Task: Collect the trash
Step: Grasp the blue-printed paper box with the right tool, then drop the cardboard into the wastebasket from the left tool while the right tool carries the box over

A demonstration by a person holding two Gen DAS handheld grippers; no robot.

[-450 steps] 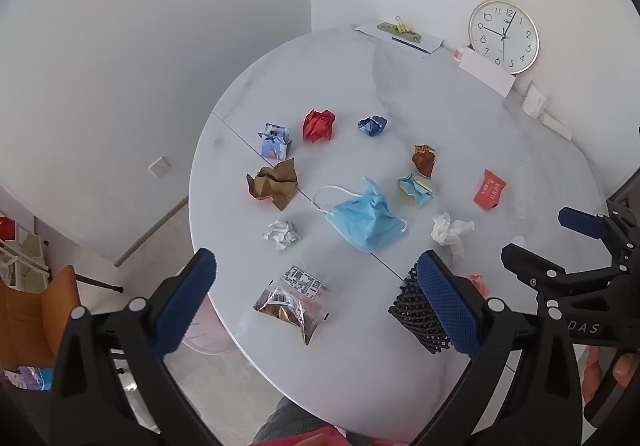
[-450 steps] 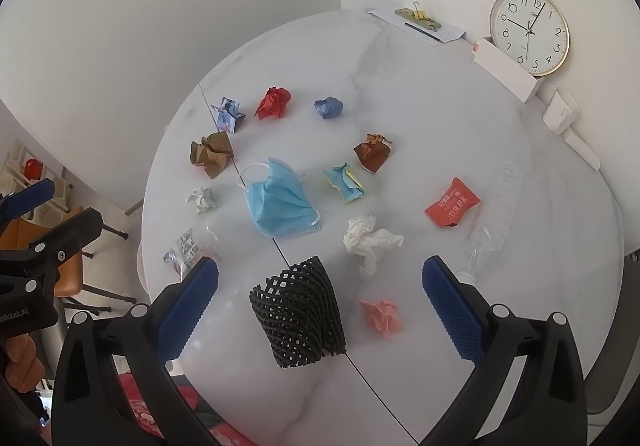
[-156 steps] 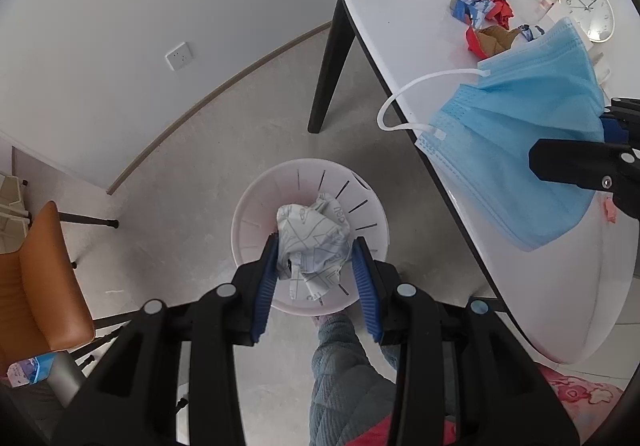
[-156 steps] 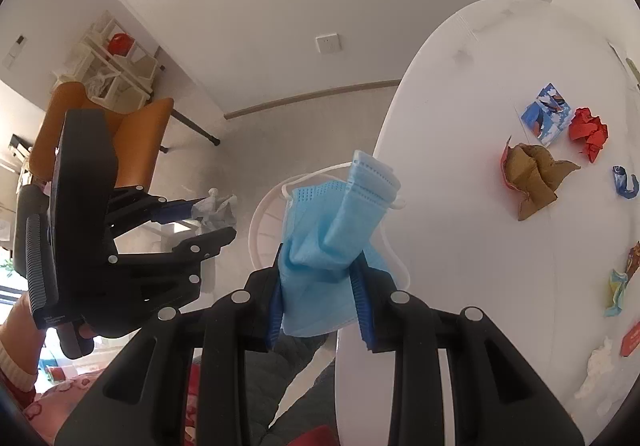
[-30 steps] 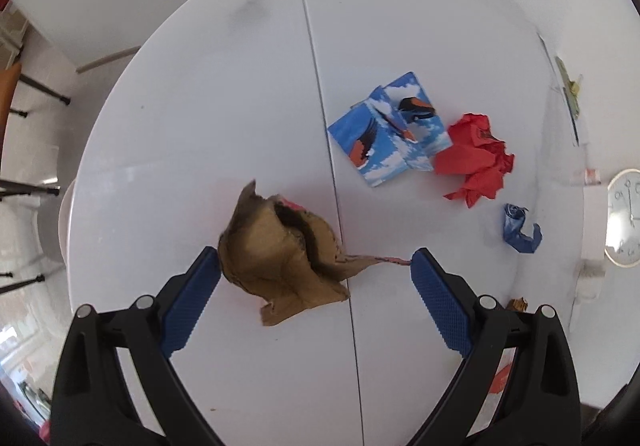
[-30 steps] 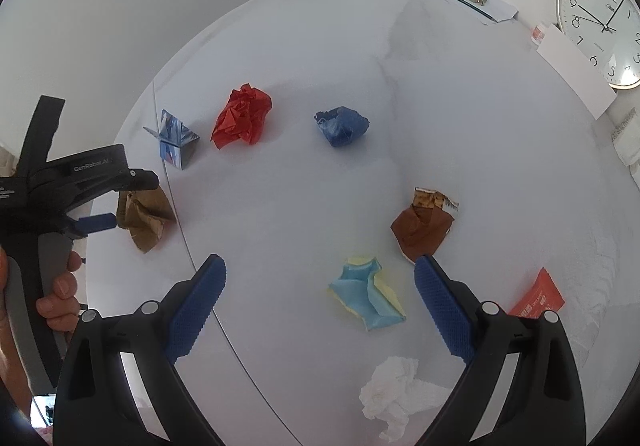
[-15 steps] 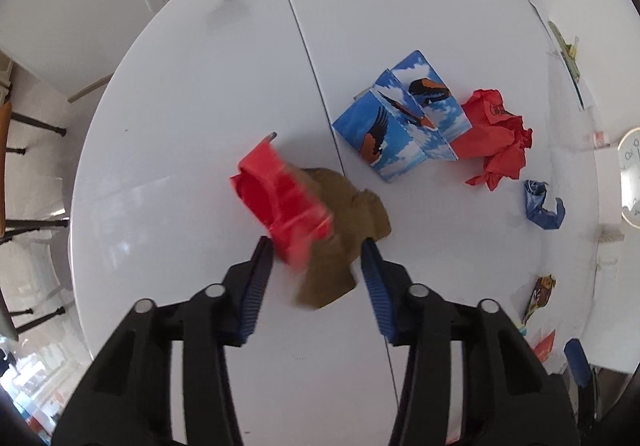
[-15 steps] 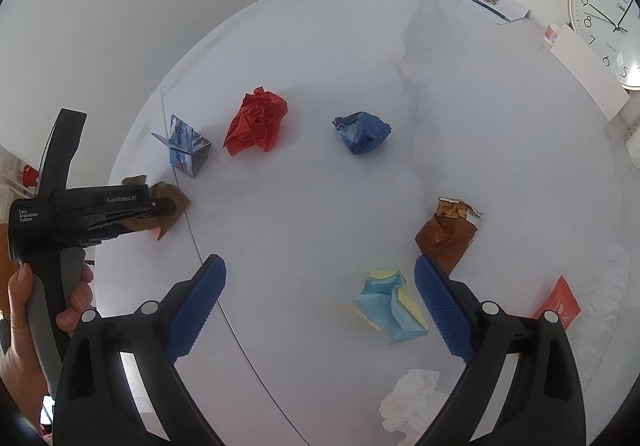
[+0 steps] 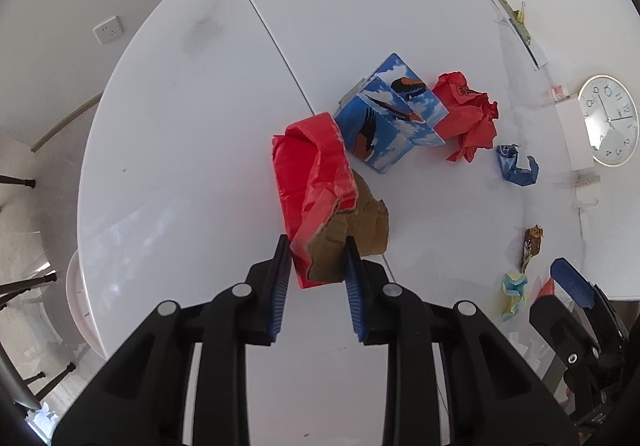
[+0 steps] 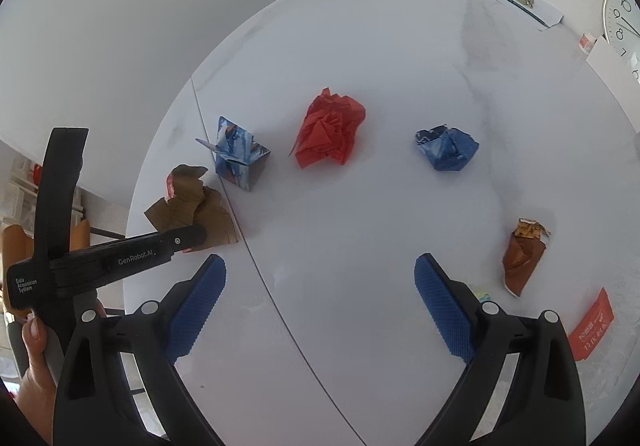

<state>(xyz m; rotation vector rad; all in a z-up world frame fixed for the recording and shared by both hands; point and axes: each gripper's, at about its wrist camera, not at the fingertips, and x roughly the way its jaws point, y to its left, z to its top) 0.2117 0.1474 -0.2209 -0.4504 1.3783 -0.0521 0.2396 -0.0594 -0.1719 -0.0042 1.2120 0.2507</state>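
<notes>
A crumpled brown paper with a red inner side (image 9: 320,186) sits between the blue pads of my left gripper (image 9: 316,252). The jaws are closing and the pads press its lower end, just above the white round table (image 9: 180,126). The right wrist view shows the same paper (image 10: 188,202) at the left table edge, with the left gripper (image 10: 188,237) on it. My right gripper (image 10: 320,286) hangs open over the table with nothing between its pads. Beyond it lie a red paper ball (image 10: 330,134) and a blue paper ball (image 10: 446,148).
A blue bird-print folded paper (image 9: 392,122) lies beside the held paper. Further right lie a brown snack wrapper (image 10: 522,258), a red packet (image 10: 592,322) and a yellow-blue scrap (image 9: 514,294). A clock (image 9: 608,126) leans at the wall. A white bin rim (image 9: 76,298) shows below the table edge.
The left jaws went from wide open to pressed on the brown paper, which turned up its red side. The right gripper moved across the table towards the red ball, still open.
</notes>
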